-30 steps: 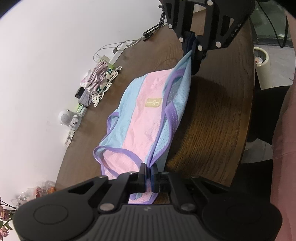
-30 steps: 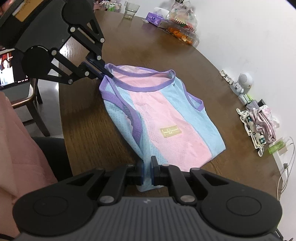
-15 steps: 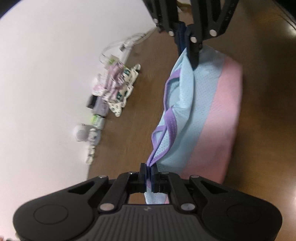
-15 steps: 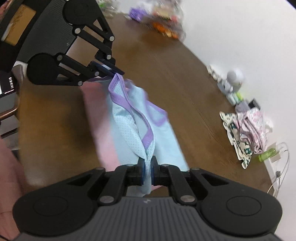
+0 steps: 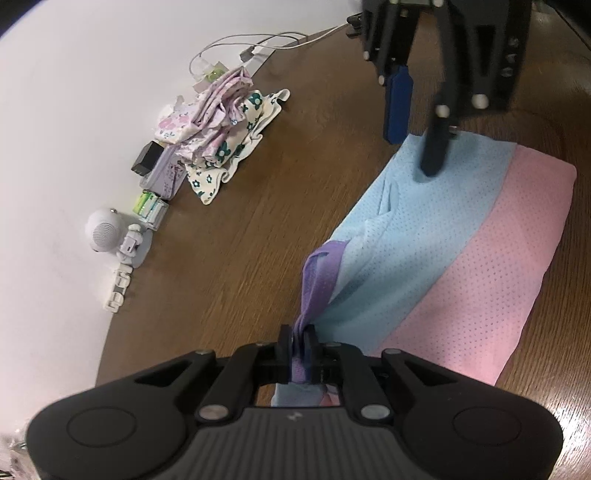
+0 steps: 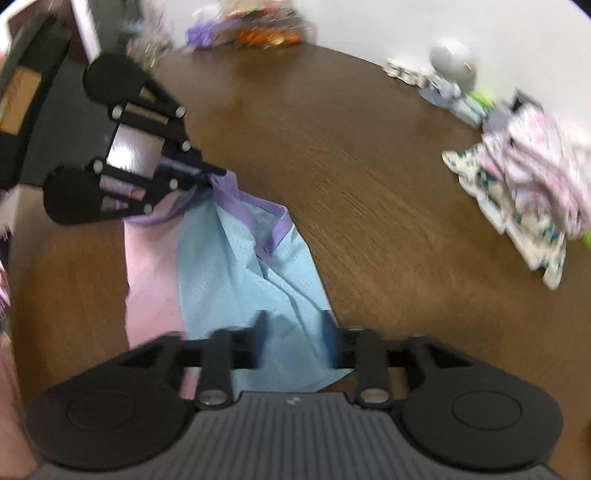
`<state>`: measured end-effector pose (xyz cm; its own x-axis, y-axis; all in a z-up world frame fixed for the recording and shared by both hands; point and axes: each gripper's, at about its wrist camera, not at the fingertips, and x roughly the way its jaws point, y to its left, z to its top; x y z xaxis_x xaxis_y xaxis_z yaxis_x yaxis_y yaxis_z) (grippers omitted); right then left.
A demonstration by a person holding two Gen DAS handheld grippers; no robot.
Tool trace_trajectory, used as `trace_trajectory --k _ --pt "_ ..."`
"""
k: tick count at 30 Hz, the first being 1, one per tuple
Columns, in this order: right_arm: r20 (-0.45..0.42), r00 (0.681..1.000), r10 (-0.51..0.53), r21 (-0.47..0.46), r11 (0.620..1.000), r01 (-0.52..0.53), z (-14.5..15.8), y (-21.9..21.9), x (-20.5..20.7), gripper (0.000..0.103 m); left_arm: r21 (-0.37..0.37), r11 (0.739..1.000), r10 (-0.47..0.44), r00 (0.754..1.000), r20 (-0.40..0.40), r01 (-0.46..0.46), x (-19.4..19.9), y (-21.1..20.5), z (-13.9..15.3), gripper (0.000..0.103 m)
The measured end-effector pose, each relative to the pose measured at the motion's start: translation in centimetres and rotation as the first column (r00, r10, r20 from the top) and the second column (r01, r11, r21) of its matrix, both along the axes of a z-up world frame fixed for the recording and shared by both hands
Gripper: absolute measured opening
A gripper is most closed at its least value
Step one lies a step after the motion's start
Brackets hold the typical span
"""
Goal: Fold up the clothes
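Note:
A pink and light-blue mesh vest (image 5: pixel 436 258) with purple trim lies folded lengthwise on the brown table (image 5: pixel 258 229). My left gripper (image 5: pixel 297 341) is shut on the vest's purple strap (image 5: pixel 317 280) at its near end. At the far end my right gripper (image 5: pixel 415 147) hangs open just above the blue fabric. In the right wrist view the right gripper (image 6: pixel 293 334) stands open over the blue part of the vest (image 6: pixel 251 273), and the left gripper (image 6: pixel 212 173) pinches the purple trim (image 6: pixel 255 214) at the far end.
A heap of floral clothes (image 5: pixel 221 129) lies near the wall, with a white cable (image 5: pixel 251 40), small boxes (image 5: pixel 155 170) and a white robot figurine (image 5: pixel 110 236) beside it. Snack packets (image 6: pixel 258 29) sit at the table's far end. Bare wood surrounds the vest.
Both grippers carried the vest's edge across, folding it over so the blue side now lies on top. The right gripper has opened and let go; the left still holds the strap.

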<state>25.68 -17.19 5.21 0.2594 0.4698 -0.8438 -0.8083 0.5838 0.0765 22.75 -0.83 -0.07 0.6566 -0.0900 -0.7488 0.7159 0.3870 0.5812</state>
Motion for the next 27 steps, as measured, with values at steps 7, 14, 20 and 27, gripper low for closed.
trace_trajectory --k 7,14,20,27 --pt "-0.050 0.998 -0.029 0.044 0.999 0.031 -1.6 -0.9 -0.4 0.005 0.001 1.000 0.013 1.000 0.008 -0.013 0.0 -0.4 -0.7 0.003" --pt "0.049 0.996 -0.070 0.101 0.993 0.064 1.7 -2.1 -0.4 0.005 -0.024 0.999 0.029 0.998 0.059 -0.027 2.6 -2.0 0.9 0.003" --pt "0.046 0.984 -0.170 0.120 0.979 0.163 0.0 -3.5 0.6 0.006 -0.030 0.998 0.064 0.995 0.076 -0.062 5.1 -3.6 -1.7 0.004" --pt "0.050 0.959 -0.280 0.162 0.949 0.269 -0.6 -5.2 2.2 0.005 -0.096 0.994 0.057 0.990 0.127 -0.045 6.2 -4.1 0.4 0.010"
